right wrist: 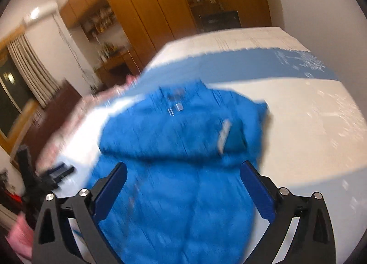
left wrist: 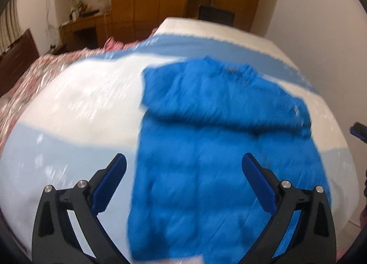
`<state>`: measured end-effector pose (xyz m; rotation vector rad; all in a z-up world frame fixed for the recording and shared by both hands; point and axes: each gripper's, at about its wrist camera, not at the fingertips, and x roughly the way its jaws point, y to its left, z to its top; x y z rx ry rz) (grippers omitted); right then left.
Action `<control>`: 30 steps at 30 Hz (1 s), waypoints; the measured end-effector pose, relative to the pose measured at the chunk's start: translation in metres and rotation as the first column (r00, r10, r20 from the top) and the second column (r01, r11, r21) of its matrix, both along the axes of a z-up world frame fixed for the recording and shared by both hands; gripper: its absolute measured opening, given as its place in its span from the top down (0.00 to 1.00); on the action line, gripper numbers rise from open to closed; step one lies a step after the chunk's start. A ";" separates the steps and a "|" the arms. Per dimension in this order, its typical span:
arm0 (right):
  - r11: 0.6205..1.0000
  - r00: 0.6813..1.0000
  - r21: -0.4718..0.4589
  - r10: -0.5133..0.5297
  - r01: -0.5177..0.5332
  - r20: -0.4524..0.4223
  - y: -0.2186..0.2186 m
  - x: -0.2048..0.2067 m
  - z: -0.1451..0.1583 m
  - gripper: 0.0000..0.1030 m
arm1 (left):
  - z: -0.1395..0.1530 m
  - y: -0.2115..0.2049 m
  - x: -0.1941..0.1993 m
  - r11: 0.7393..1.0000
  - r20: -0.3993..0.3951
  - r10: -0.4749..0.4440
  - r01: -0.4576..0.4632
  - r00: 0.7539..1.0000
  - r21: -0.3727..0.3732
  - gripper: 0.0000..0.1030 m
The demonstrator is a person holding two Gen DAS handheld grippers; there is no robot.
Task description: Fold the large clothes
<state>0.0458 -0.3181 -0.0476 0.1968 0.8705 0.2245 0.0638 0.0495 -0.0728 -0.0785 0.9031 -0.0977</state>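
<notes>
While hovering above the near hem, left gripper [left wrist: 183, 181] and right gripper [right wrist: 183, 188] both spread wide, grasping nothing. Blue padded jacket [left wrist: 218, 137] spread flat on the bed [left wrist: 68, 103], sleeves apparently folded across, probably awaiting a lengthwise fold.

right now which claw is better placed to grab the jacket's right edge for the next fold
Right. The right claw hangs open with the blue puffer jacket's right edge beside its finger; the left claw sits open toward the left edge.
</notes>
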 end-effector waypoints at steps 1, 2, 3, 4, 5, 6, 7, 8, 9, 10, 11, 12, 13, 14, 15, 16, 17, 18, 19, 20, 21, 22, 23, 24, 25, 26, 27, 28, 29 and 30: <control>0.999 1.000 -0.054 -0.003 0.002 -0.020 0.004 -0.012 -0.006 0.04 | -0.006 0.008 -0.011 1.000 -0.021 0.018 -0.018 1.000 0.007 0.03; 0.995 0.999 -0.096 -0.006 0.002 -0.041 0.007 -0.024 -0.012 0.04 | -0.012 0.015 -0.022 0.999 -0.043 0.036 -0.035 0.998 0.013 0.03; 0.993 0.998 -0.115 -0.006 0.000 -0.057 0.009 -0.032 -0.015 0.04 | -0.016 0.021 -0.030 0.999 -0.060 0.050 -0.049 0.997 0.015 0.03; 0.992 0.996 -0.127 -0.009 -0.002 -0.085 0.011 -0.043 -0.020 0.04 | -0.023 0.028 -0.040 0.998 -0.086 0.066 -0.065 0.994 0.011 0.03; 0.992 0.995 -0.128 -0.010 -0.003 -0.104 0.013 -0.047 -0.025 0.04 | -0.028 0.033 -0.048 0.997 -0.109 0.076 -0.076 0.991 0.007 0.03; 0.992 0.991 -0.125 -0.009 -0.007 -0.131 0.015 -0.054 -0.030 0.04 | -0.036 0.037 -0.056 0.996 -0.137 0.086 -0.085 0.987 0.009 0.03; 0.992 0.989 -0.123 -0.009 -0.009 -0.147 0.016 -0.061 -0.034 0.04 | -0.040 0.040 -0.061 0.996 -0.155 0.087 -0.087 0.984 0.013 0.03; 0.992 0.985 -0.123 -0.009 -0.012 -0.170 0.018 -0.068 -0.039 0.04 | -0.046 0.042 -0.065 0.996 -0.176 0.085 -0.083 0.981 0.016 0.03; 0.992 0.982 -0.124 -0.007 -0.016 -0.188 0.019 -0.073 -0.043 0.04 | -0.053 0.044 -0.071 0.997 -0.202 0.078 -0.078 0.976 0.010 0.03; 0.992 0.980 -0.126 -0.007 -0.019 -0.200 0.020 -0.077 -0.046 0.04 | -0.056 0.044 -0.074 0.997 -0.215 0.076 -0.076 0.974 0.006 0.03; 0.991 0.976 -0.129 -0.009 -0.020 -0.218 0.020 -0.083 -0.051 0.04 | -0.059 0.045 -0.078 0.997 -0.226 0.071 -0.073 0.972 0.000 0.03; 0.991 0.974 -0.129 -0.011 -0.019 -0.226 0.021 -0.086 -0.054 0.04 | -0.062 0.043 -0.081 0.998 -0.229 0.063 -0.066 0.971 -0.007 0.03; 0.992 0.971 -0.128 -0.016 -0.015 -0.239 0.020 -0.090 -0.058 0.04 | -0.063 0.043 -0.081 0.998 -0.232 0.056 -0.061 0.971 -0.011 0.03; 0.992 0.969 -0.125 -0.021 -0.010 -0.248 0.019 -0.094 -0.060 0.04 | -0.065 0.043 -0.083 0.998 -0.237 0.051 -0.056 0.970 -0.015 0.03; 0.994 0.964 -0.112 -0.031 0.002 -0.264 0.016 -0.098 -0.064 0.04 | -0.068 0.042 -0.084 0.999 -0.244 0.042 -0.049 0.969 -0.023 0.03; 0.994 0.961 -0.104 -0.041 0.013 -0.274 0.014 -0.101 -0.068 0.04 | -0.070 0.041 -0.084 0.999 -0.250 0.039 -0.046 0.967 -0.025 0.03; 0.995 0.957 -0.099 -0.054 0.026 -0.286 0.011 -0.104 -0.071 0.04 | -0.074 0.040 -0.085 0.999 -0.256 0.035 -0.043 0.966 -0.026 0.03; 0.995 0.954 -0.097 -0.063 0.036 -0.293 0.009 -0.106 -0.073 0.05 | -0.077 0.039 -0.086 0.999 -0.260 0.033 -0.041 0.965 -0.026 0.03; 0.994 0.950 -0.097 -0.078 0.050 -0.303 0.007 -0.108 -0.075 0.05 | -0.079 0.038 -0.086 0.999 -0.264 0.031 -0.039 0.964 -0.025 0.03; 0.993 0.945 -0.093 -0.092 0.065 -0.313 0.004 -0.111 -0.078 0.06 | -0.081 0.036 -0.085 0.999 -0.268 0.028 -0.037 0.963 -0.027 0.03; 0.993 0.941 -0.088 -0.103 0.079 -0.323 0.001 -0.112 -0.080 0.06 | -0.084 0.036 -0.085 0.999 -0.274 0.025 -0.035 0.961 -0.031 0.03; 0.992 0.935 -0.080 -0.116 0.094 -0.335 -0.003 -0.114 -0.083 0.06 | -0.086 0.035 -0.085 0.999 -0.280 0.024 -0.035 0.960 -0.036 0.03; 0.992 0.931 -0.073 -0.124 0.105 -0.342 -0.005 -0.115 -0.085 0.07 | -0.087 0.035 -0.086 0.999 -0.285 0.021 -0.034 0.958 -0.041 0.03; 0.991 0.927 -0.065 -0.133 0.118 -0.351 -0.008 -0.117 -0.087 0.07 | -0.088 0.034 -0.086 0.998 -0.286 0.017 -0.032 0.958 -0.048 0.03; 0.990 0.921 -0.056 -0.142 0.131 -0.362 -0.010 -0.119 -0.090 0.07 | -0.088 0.033 -0.086 0.998 -0.287 0.014 -0.030 0.958 -0.050 0.03; 0.989 0.915 -0.048 -0.146 0.138 -0.376 -0.012 -0.120 -0.092 0.08 | -0.088 0.032 -0.086 0.998 -0.286 0.011 -0.027 0.958 -0.052 0.03; 0.989 0.911 -0.043 -0.147 0.142 -0.386 -0.013 -0.121 -0.095 0.09 | -0.088 0.032 -0.086 0.998 -0.285 0.004 -0.022 0.959 -0.057 0.03; 0.989 0.904 -0.035 -0.148 0.146 -0.401 -0.015 -0.122 -0.098 0.09 | -0.089 0.031 -0.085 0.998 -0.288 0.001 -0.019 0.958 -0.060 0.03; 0.988 0.900 -0.027 -0.147 0.150 -0.410 -0.015 -0.123 -0.101 0.11 | -0.090 0.032 -0.084 0.998 -0.290 0.000 -0.019 0.957 -0.063 0.03; 0.988 0.896 -0.010 -0.142 0.152 -0.421 -0.016 -0.124 -0.103 0.15 | -0.091 0.033 -0.084 0.997 -0.294 -0.003 -0.019 0.956 -0.070 0.03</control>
